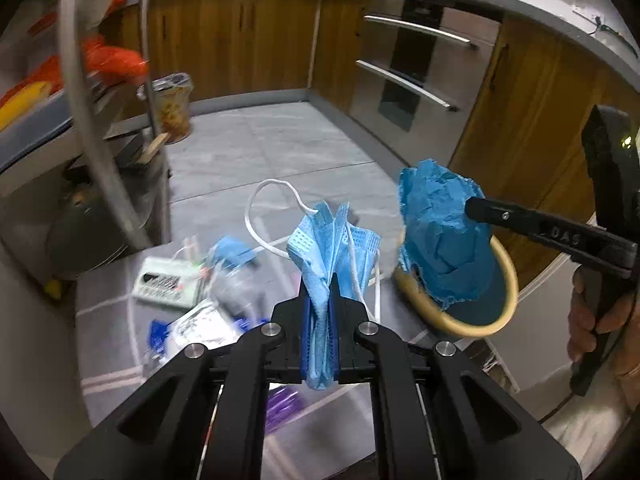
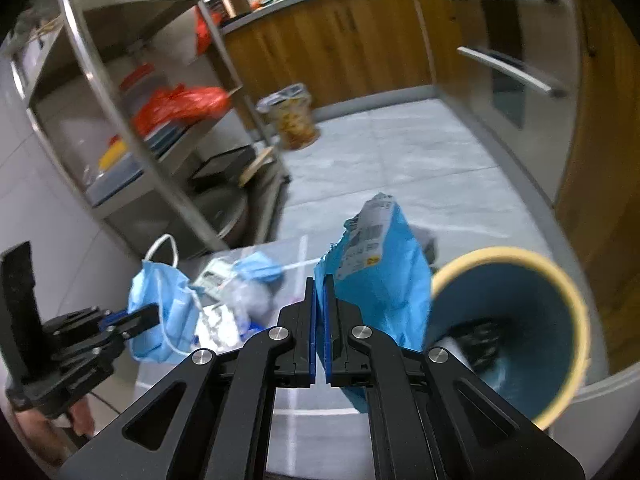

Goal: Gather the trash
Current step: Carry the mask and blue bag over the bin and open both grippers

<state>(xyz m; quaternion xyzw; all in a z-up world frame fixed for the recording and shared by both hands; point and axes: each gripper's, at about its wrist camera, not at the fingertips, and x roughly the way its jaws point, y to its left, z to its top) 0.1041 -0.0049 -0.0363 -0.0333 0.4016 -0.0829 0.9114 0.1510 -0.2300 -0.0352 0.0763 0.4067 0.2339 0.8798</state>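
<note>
Now the left claw (image 1: 320, 300) pinches a face mask (image 1: 332, 240); the right claw (image 2: 320, 300) pinches a blue wrapper (image 2: 380, 264).

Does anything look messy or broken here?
Yes. Trash lies scattered on the table: a crumpled wrapper and a white box. The blue packet in the right gripper is torn open along its top.
</note>
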